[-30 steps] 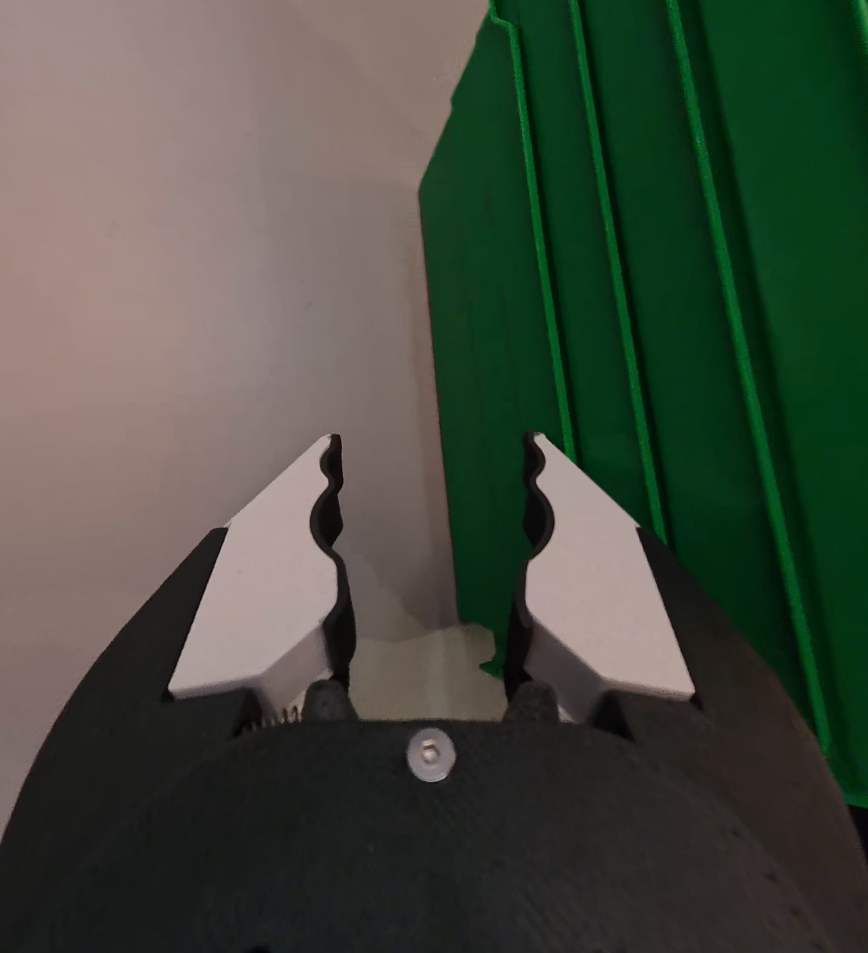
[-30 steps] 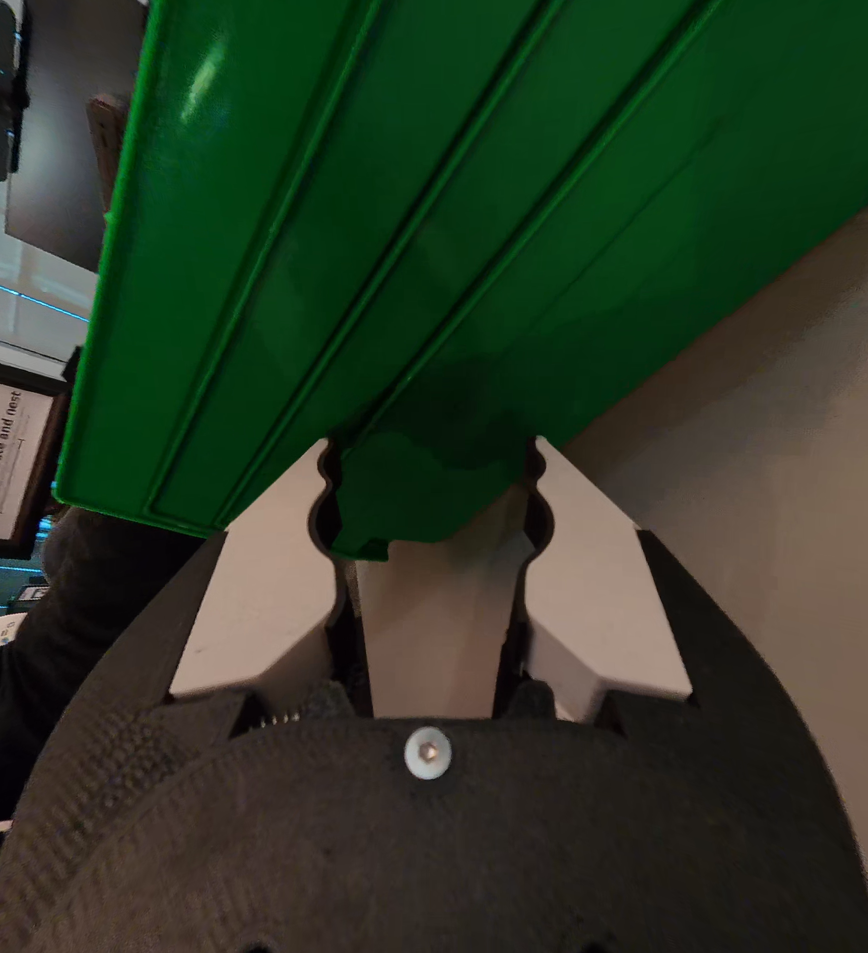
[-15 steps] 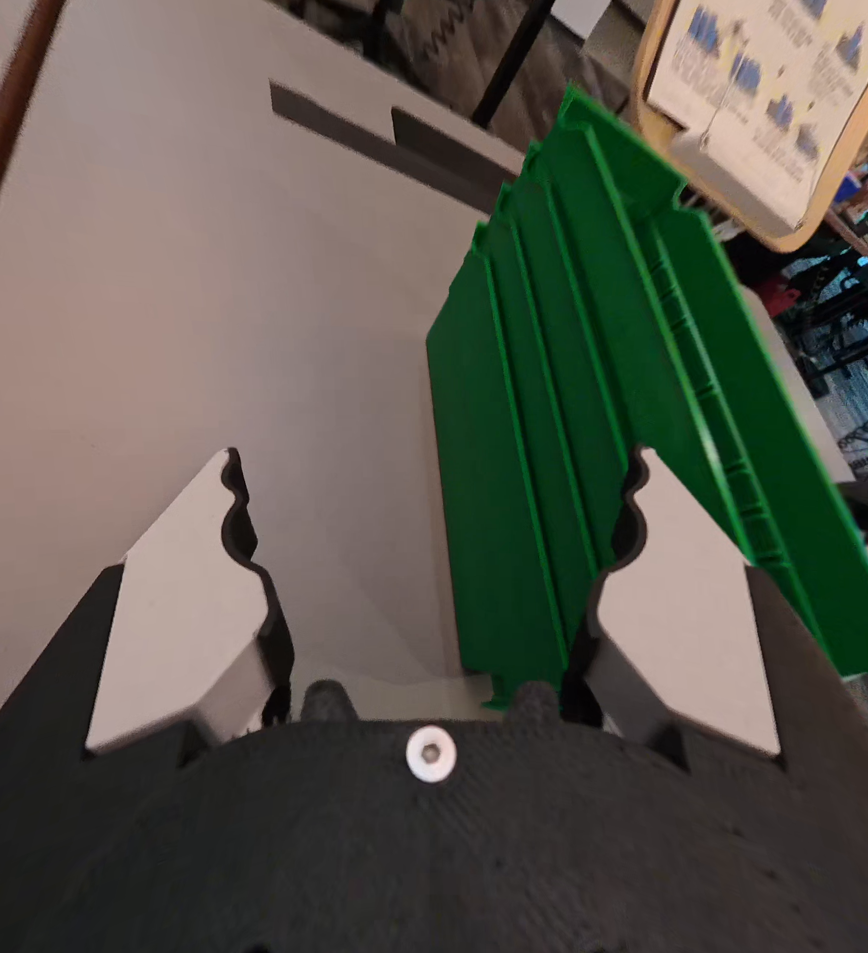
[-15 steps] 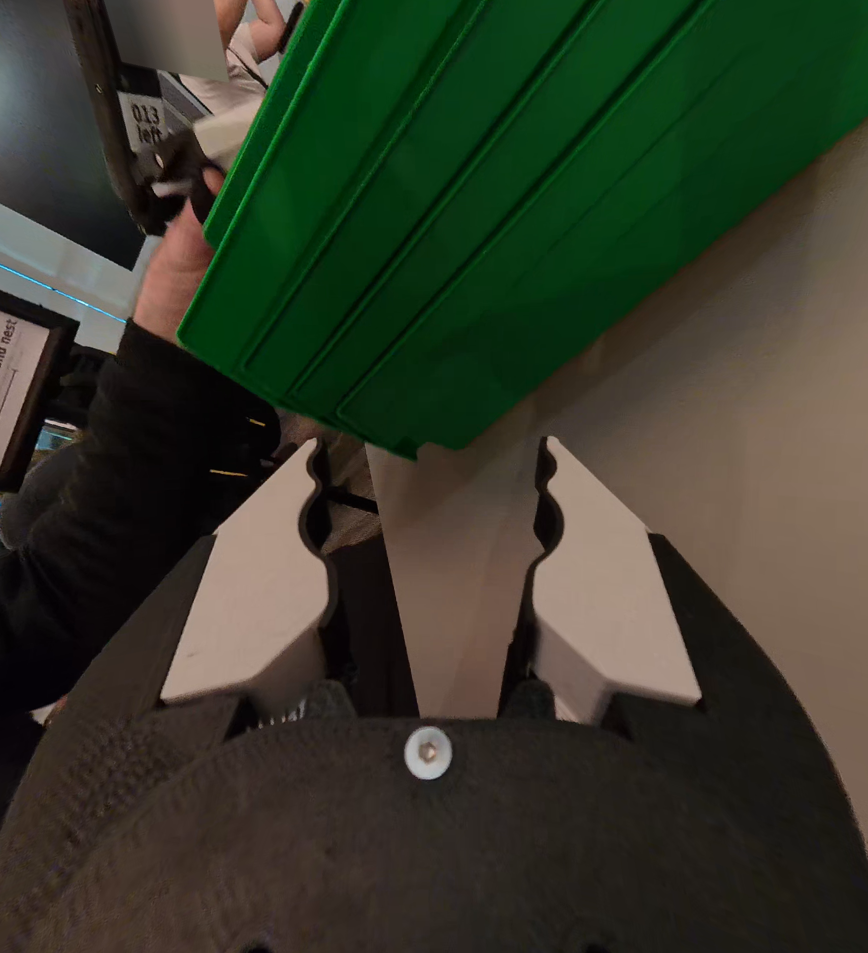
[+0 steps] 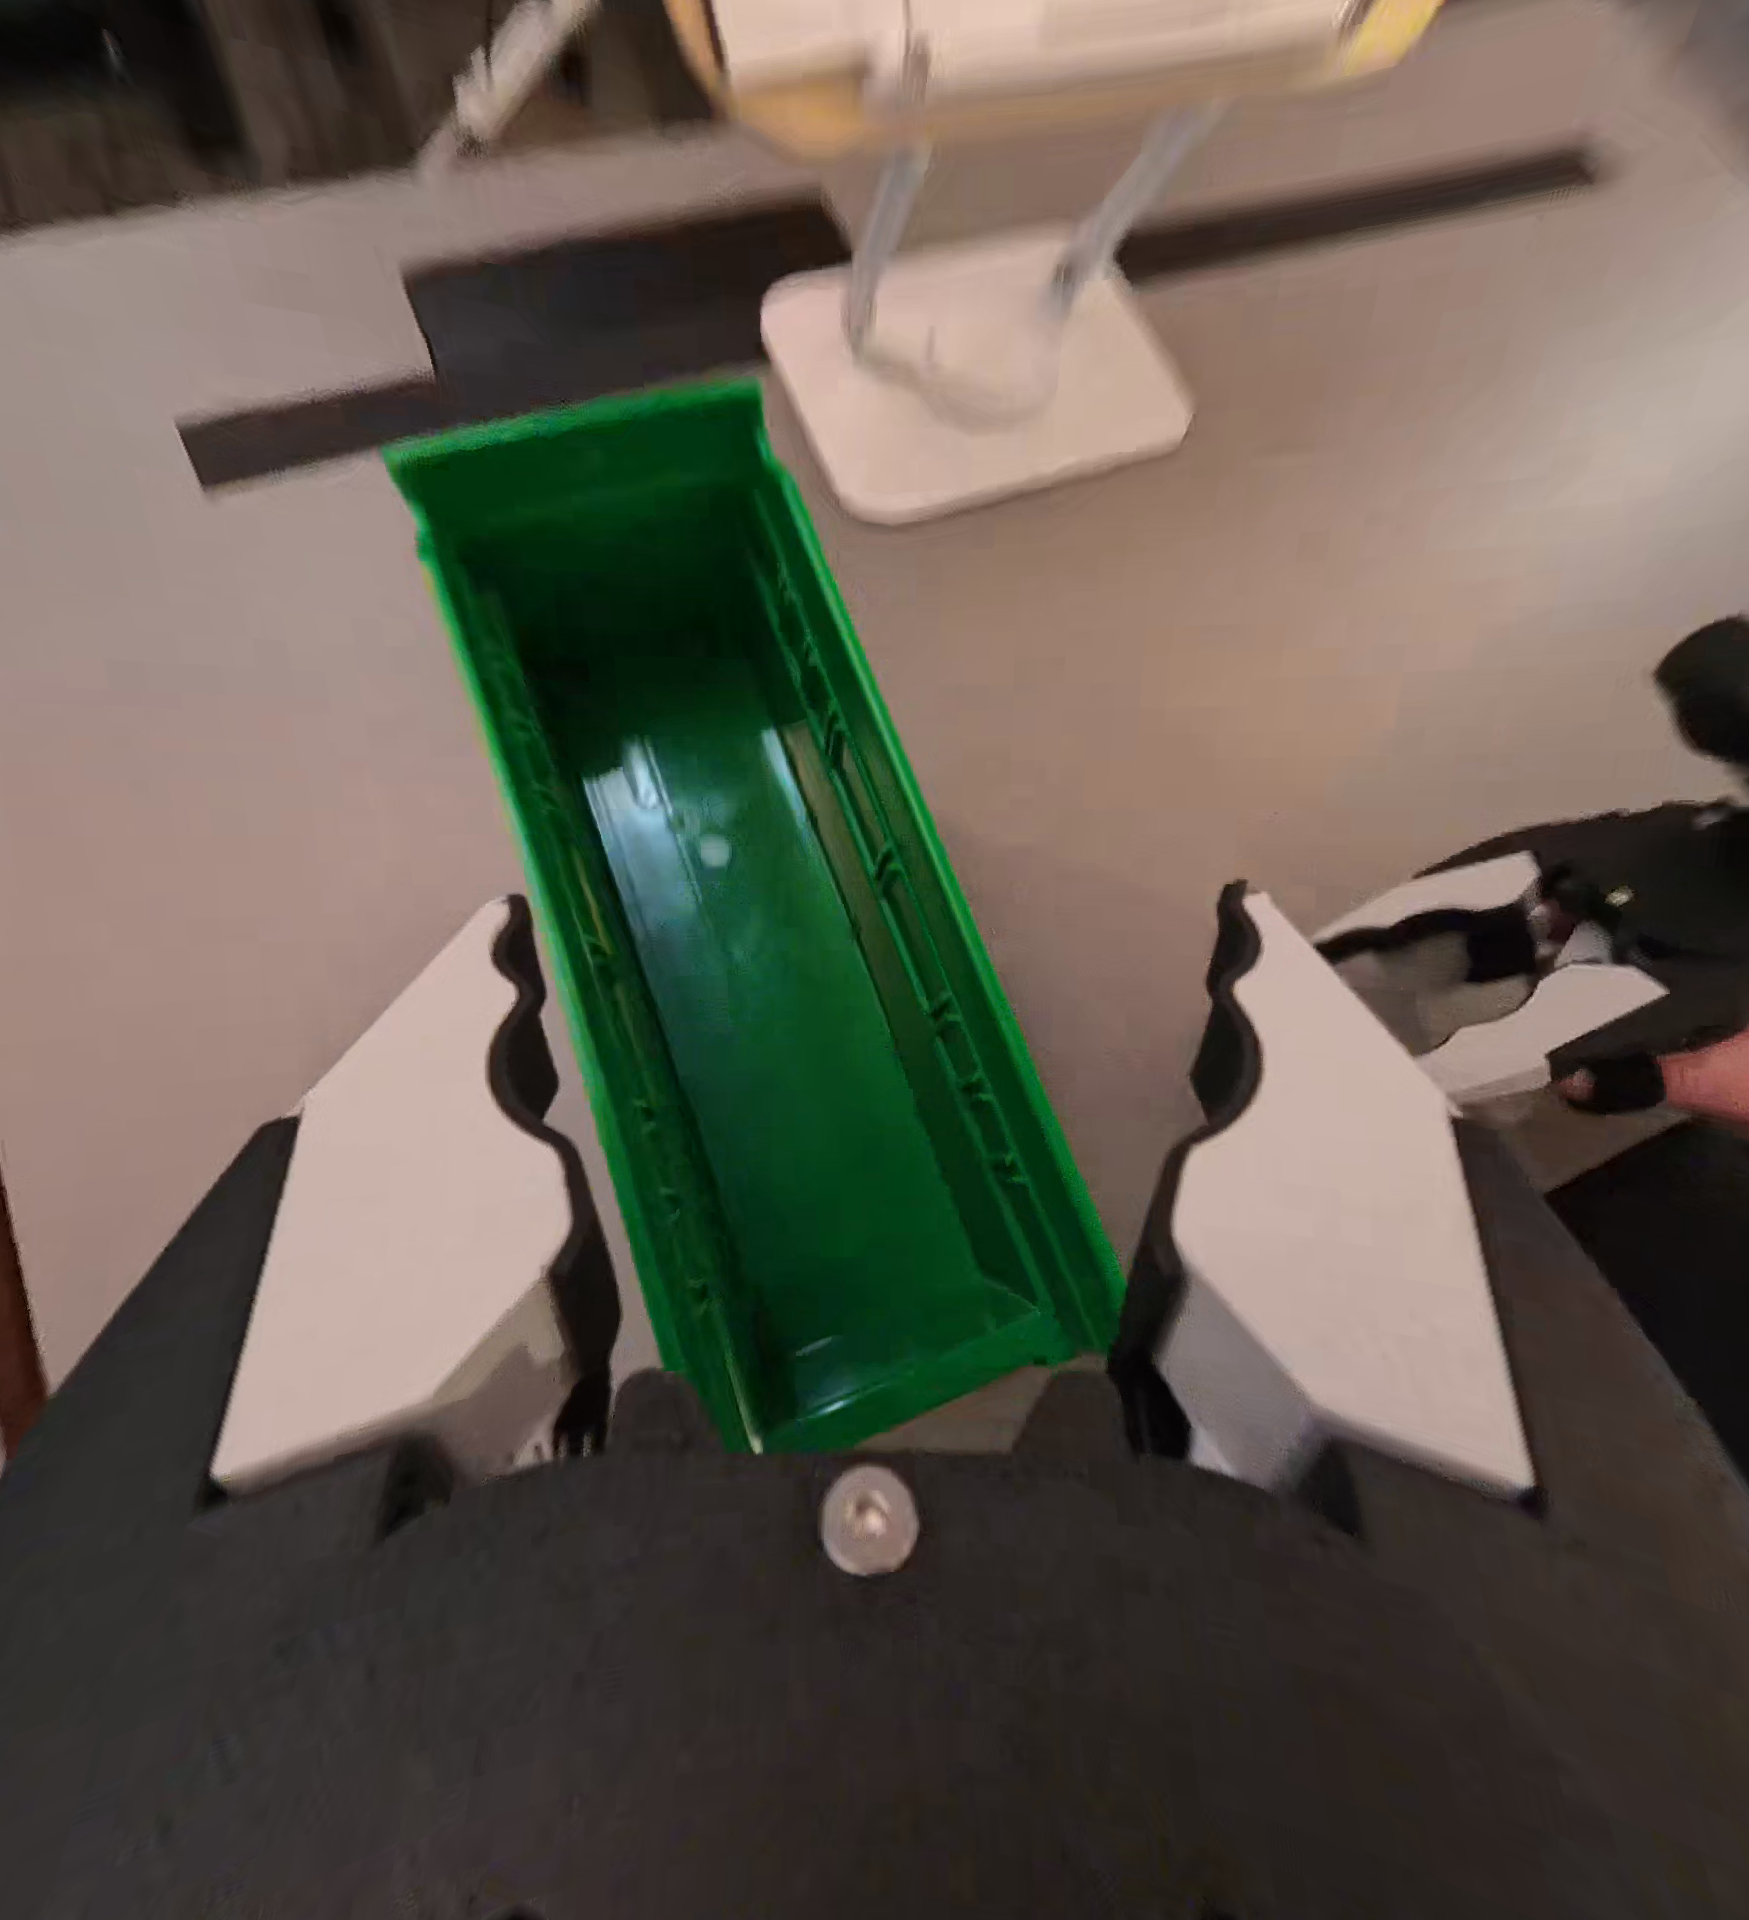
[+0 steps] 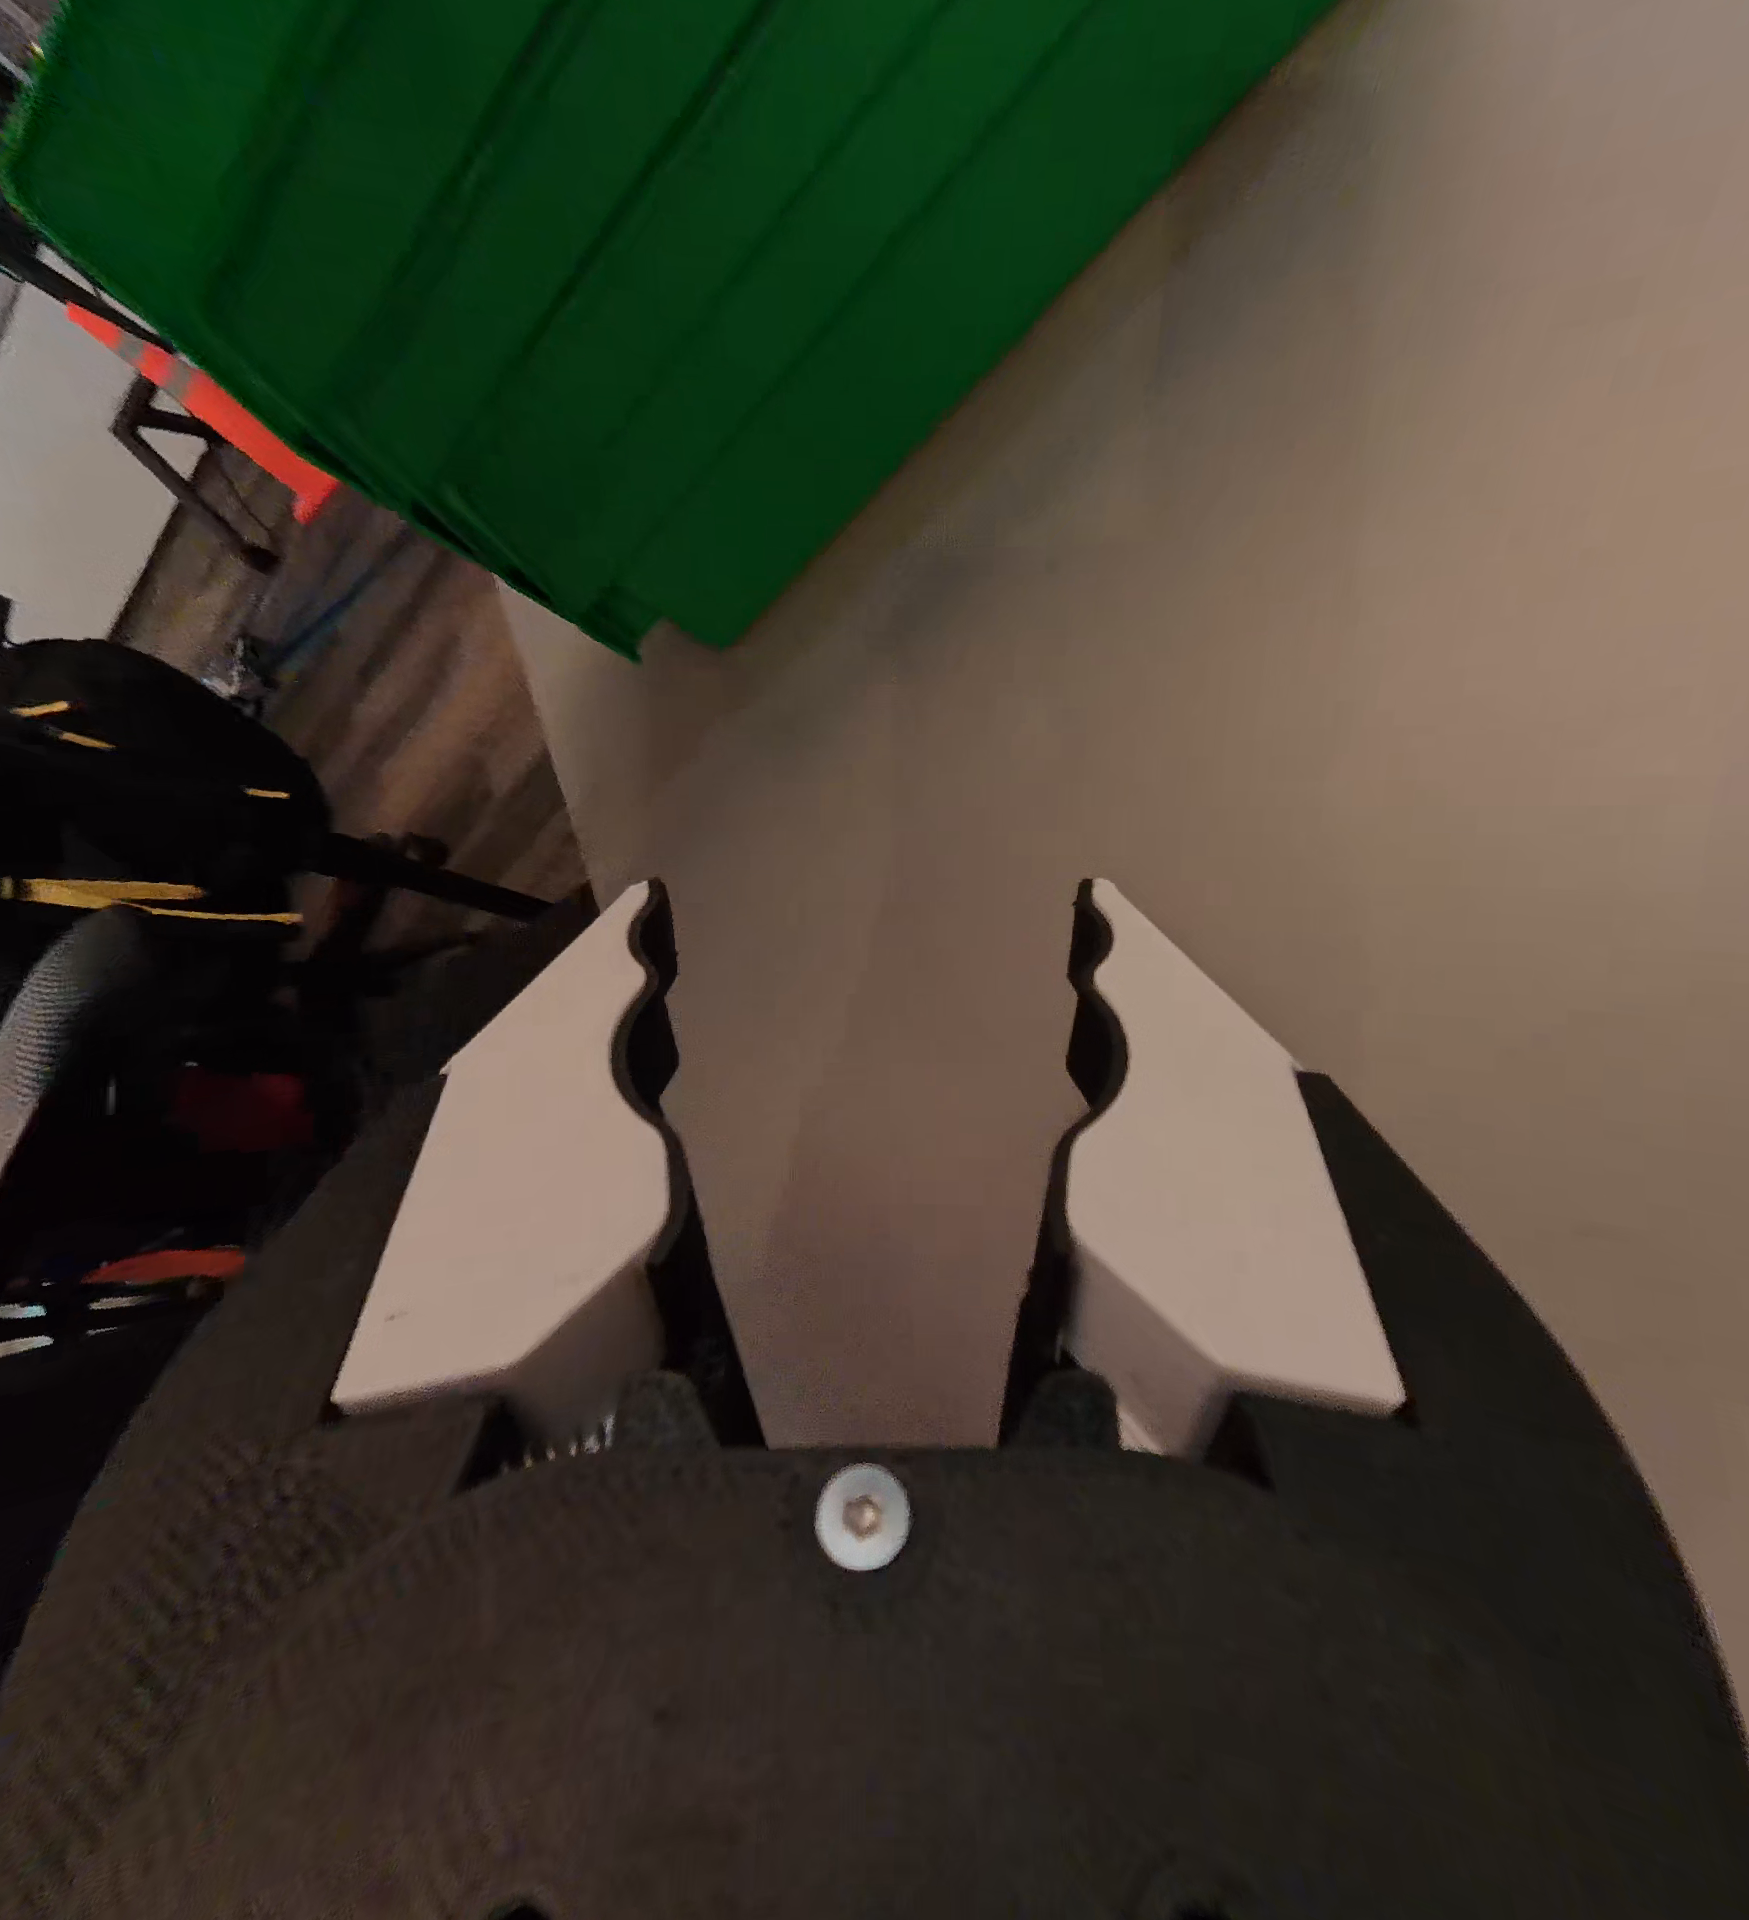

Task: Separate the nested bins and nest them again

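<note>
Left wrist view: the left gripper [image 5: 870, 925] hangs above a long green bin [image 5: 745, 935] that stands upright, mouth up, on the pale tabletop [image 5: 174, 727]. The white fingers [image 5: 413, 1174] are spread wide and released, one on either side of the bin's near end, gripping nothing; whether they touch its rim cannot be told. The bin runs from the near edge of the view away toward the far side, and its glossy inside floor is bare. Ribs along its long walls suggest a nested pair, but whether one bin or several stand here cannot be told. Beyond its far end a white stand base [image 5: 974, 405] rests on the tabletop, carrying a blurred board. At the right, the right gripper [image 5: 1389, 987] is held in a hand [image 5: 1743, 1070], well apart from the bin.

Right wrist view: the right gripper [image 6: 870, 914] points along the tabletop [image 6: 1369, 623] with its fingers [image 6: 527, 1143] parted and released, nothing between them. The ribbed outer wall of the green bin [image 6: 558, 281] fills the upper left, clear of the fingertips. The background at the left is blurred.
</note>
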{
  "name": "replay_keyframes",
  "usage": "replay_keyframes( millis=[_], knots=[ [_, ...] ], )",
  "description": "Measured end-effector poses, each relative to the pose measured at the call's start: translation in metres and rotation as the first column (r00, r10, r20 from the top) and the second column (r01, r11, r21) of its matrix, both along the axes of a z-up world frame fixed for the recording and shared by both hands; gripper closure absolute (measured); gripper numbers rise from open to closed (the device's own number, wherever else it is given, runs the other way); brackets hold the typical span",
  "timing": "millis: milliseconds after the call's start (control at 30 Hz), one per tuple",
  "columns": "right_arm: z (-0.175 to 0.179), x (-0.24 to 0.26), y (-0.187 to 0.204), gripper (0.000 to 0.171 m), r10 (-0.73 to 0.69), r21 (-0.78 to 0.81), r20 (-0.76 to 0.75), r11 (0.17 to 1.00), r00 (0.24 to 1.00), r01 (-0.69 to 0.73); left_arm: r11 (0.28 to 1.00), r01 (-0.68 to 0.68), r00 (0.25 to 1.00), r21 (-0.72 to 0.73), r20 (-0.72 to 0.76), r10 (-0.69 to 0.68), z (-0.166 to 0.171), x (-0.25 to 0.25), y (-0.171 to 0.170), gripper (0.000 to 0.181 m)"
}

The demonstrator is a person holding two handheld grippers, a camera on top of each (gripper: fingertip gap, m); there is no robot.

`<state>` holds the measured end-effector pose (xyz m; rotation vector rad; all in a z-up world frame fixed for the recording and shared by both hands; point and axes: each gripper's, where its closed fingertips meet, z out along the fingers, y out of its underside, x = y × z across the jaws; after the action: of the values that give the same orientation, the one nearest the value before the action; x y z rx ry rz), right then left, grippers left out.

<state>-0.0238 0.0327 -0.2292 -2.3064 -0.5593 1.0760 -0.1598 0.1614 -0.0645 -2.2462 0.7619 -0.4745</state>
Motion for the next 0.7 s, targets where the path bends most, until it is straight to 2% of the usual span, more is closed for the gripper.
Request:
replay_keyframes(
  millis=[133, 233, 333, 400, 467, 533, 600, 700],
  knots=[
    [-0.008, 0.008, 0.003, 0.095, 0.002, 0.014, 0.043, 1.0, 0.999, -0.002, 0.998, -0.009, 0.983, -0.058, -0.183, -0.002, -0.015, 0.023, 0.015, 0.052],
    [-0.006, 0.009, 0.004, 0.096, 0.003, 0.019, 0.04, 1.0, 0.999, -0.004, 0.991, -0.067, 0.933, -0.114, -0.36, 0.021, -0.041, 0.015, 0.028, 0.047],
    [-0.009, 0.008, 0.002, 0.096, 0.018, 0.028, 0.065, 0.999, 0.998, -0.02, 0.979, -0.111, 0.885, -0.17, -0.464, 0.02, -0.067, 0.004, 0.032, 0.047],
    [-0.015, 0.008, 0.001, 0.096, 0.027, 0.021, 0.082, 0.999, 0.996, -0.029, 0.982, -0.134, 0.876, -0.135, -0.48, 0.053, -0.066, 0.0, 0.038, 0.061],
    [-0.021, 0.009, 0.0, 0.096, 0.033, -0.001, 0.081, 0.999, 0.996, -0.033, 0.98, -0.148, 0.893, -0.134, -0.444, 0.075, -0.061, 0.0, 0.04, 0.085],
    [-0.023, 0.009, -0.001, 0.097, 0.035, -0.013, 0.074, 0.999, 0.997, -0.034, 0.979, -0.16, 0.888, -0.124, -0.452, 0.088, -0.061, -0.004, 0.042, 0.072],
    [-0.023, 0.01, 0.0, 0.097, 0.035, -0.01, 0.078, 0.999, 0.996, -0.034, 0.979, -0.186, 0.856, -0.088, -0.503, 0.117, -0.06, -0.013, 0.046, 0.045],
    [-0.022, 0.009, 0.0, 0.097, 0.036, -0.013, 0.074, 0.999, 0.997, -0.035, 0.974, -0.2, 0.872, -0.108, -0.473, 0.126, -0.062, -0.016, 0.048, 0.042]
  ],
)
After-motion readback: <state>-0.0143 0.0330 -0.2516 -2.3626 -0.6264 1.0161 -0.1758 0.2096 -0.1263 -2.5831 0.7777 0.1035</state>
